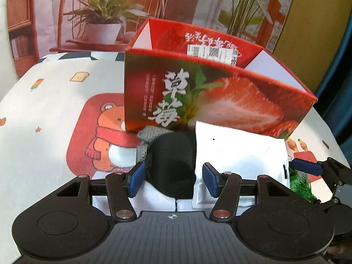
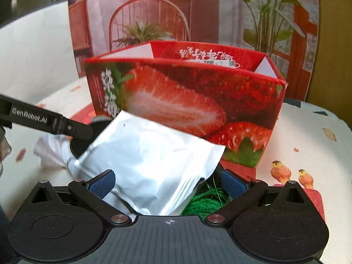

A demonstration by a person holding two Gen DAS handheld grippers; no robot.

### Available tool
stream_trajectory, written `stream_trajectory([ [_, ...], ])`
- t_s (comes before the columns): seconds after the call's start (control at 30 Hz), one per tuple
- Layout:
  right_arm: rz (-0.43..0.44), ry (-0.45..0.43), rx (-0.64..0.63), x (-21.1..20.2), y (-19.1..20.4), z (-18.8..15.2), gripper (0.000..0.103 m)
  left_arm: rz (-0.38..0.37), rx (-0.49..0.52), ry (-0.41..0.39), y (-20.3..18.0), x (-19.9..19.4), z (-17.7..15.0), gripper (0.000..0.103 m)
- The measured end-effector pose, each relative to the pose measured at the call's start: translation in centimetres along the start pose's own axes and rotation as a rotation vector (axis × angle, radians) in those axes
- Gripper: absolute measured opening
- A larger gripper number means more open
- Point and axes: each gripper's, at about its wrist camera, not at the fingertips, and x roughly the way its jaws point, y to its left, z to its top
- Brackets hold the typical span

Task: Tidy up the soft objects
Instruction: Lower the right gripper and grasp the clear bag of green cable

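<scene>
- The left tool (image 1: 173,179) has its blue pads apart around a black soft thing (image 1: 173,160), not squeezing it.
- The right tool (image 2: 167,182) is also apart, around a silver pouch (image 2: 149,160) with green string (image 2: 204,202) under it.
- Only the right view shows "GenRobot.AI" on the other tool.
- The strawberry box (image 1: 220,101) on the table (image 1: 44,110) stands right behind the soft things and reads "草莓".

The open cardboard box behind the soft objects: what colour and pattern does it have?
Red cardboard box with strawberry pictures; right wrist view.
</scene>
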Motion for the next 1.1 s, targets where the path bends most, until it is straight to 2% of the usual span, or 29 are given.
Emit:
stream_trajectory([
  [0.4,-0.029,0.035,-0.138,0.7,1.8,-0.6,0.102,0.009,0.006,-0.004,-0.2,0.2,-0.2,0.060],
  [0.9,-0.084,0.103,-0.116,2.1,1.4,0.2,0.101,0.015,-0.001,-0.023,-0.2,-0.3,-0.1,0.060],
  [1.1,-0.091,0.079,-0.061,1.3,0.1,0.9,0.091,0.007,-0.002,-0.040,-0.3,-0.6,0.2,0.060],
])
